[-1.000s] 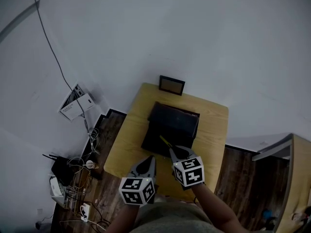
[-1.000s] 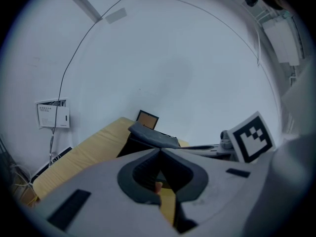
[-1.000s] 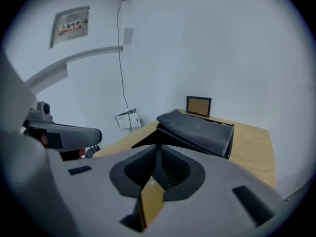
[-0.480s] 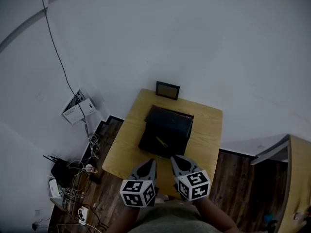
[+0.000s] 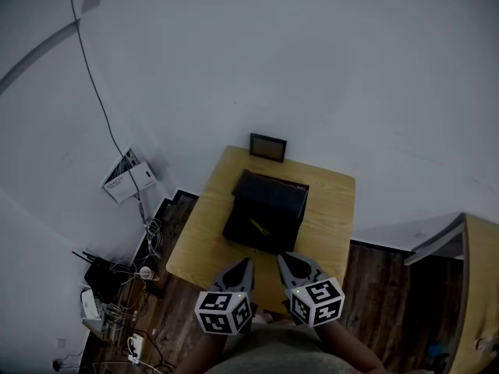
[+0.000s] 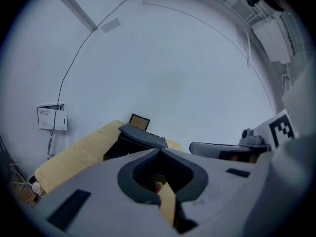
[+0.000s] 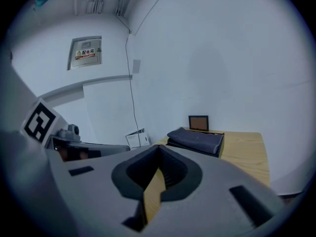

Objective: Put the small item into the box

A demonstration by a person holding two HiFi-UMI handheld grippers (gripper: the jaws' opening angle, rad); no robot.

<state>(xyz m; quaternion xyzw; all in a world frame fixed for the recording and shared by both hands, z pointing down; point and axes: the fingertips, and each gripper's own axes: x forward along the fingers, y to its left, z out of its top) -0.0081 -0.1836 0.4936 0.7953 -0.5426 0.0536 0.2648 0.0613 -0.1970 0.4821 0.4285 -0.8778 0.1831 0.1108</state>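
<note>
Two grippers are held low in the head view, just past the table's (image 5: 334, 209) near edge and apart from the box (image 5: 274, 197): left gripper (image 5: 246, 263) and right gripper (image 5: 284, 259). Both pairs of jaws are closed tip to tip, with nothing gripped. One small yellowish item (image 5: 260, 227) is seen lying inside the one open black box; its shape is too small to be made out. From both gripper views only the box's outside is shown, so the inside is hidden there. One frame (image 5: 267, 146) is stood at the table's far edge. Cables (image 5: 129, 287) on the floor at left are too dark to be counted.
</note>
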